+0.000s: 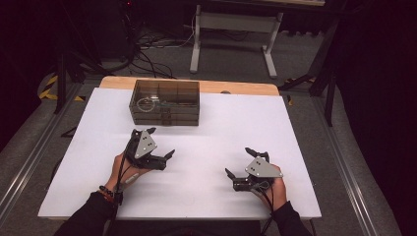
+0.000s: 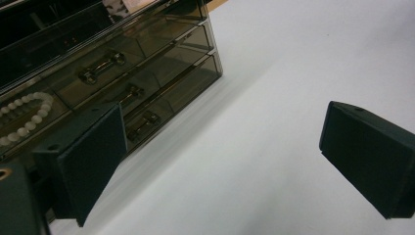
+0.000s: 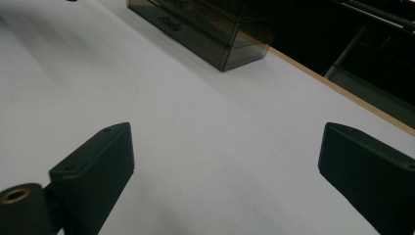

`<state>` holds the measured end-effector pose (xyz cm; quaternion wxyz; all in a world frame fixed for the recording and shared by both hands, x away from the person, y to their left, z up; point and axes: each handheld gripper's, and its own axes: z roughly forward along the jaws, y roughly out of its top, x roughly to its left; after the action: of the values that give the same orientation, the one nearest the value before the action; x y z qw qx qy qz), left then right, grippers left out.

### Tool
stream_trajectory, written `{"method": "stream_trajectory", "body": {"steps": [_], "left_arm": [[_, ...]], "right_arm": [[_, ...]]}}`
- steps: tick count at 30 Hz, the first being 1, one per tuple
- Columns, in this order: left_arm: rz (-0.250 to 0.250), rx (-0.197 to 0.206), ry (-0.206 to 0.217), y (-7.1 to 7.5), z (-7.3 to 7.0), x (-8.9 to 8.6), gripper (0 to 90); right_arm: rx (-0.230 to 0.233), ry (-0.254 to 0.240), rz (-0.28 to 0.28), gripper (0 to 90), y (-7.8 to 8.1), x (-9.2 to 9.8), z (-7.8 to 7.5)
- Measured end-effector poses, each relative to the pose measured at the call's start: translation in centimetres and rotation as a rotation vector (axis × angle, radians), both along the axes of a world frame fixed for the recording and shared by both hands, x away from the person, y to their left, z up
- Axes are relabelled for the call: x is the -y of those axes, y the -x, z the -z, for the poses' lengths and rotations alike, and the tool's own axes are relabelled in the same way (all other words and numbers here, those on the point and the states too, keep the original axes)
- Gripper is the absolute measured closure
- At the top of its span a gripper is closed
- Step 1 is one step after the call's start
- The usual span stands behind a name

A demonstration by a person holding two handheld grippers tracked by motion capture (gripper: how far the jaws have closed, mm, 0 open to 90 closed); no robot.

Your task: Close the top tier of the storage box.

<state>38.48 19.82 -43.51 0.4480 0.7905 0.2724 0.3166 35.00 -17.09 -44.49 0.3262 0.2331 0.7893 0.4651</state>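
Note:
A smoky see-through drawer box (image 1: 164, 102) stands at the back left of the white table (image 1: 211, 128). Its three drawers are closed, each with a small metal handle (image 2: 102, 65), and a string of white beads (image 2: 23, 117) lies in its top tray. My left gripper (image 1: 160, 142) hovers just in front of the box, open and holding nothing. My right gripper (image 1: 239, 161) sits over the table's front right, also open and holding nothing. The box (image 3: 200, 24) appears far off in the right gripper view.
A wooden edge (image 1: 241, 87) runs along the table's far side. Beyond it stand a white frame (image 1: 233, 29) and cables on the floor. Bare white surface lies between the two grippers and to the right of the box.

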Motion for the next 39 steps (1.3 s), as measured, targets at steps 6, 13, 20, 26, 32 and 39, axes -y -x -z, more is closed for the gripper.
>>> {"method": "stream_trajectory", "body": {"steps": [6, 13, 20, 26, 32, 39], "left_arm": [[0.015, -0.007, -0.015, 0.4, 0.2, 0.2, 4.5], [0.017, 0.0, -0.02, 1.1, 0.3, 0.1, 4.4], [0.023, -0.006, -0.036, 1.7, 0.6, 0.0, 3.8], [0.025, -0.012, -0.043, 2.4, 0.9, -0.2, 3.6], [0.031, -0.013, -0.045, 3.0, 1.1, -0.5, 3.5], [0.037, -0.027, -0.042, 3.6, 1.5, -1.0, 2.5]], "right_arm": [[0.003, -0.001, 0.007, 6.5, 0.0, -0.1, 0.0], [0.004, -0.002, 0.006, 6.4, 0.1, -0.1, 0.0], [0.003, -0.005, 0.003, 5.9, 0.1, -0.1, 0.0], [0.0, -0.002, 0.0, 5.8, 0.2, -0.2, 0.0], [0.0, -0.003, -0.002, 5.8, 0.2, -0.2, 0.0], [-0.001, -0.007, -0.007, 5.8, 0.3, -0.3, 0.0]]}}
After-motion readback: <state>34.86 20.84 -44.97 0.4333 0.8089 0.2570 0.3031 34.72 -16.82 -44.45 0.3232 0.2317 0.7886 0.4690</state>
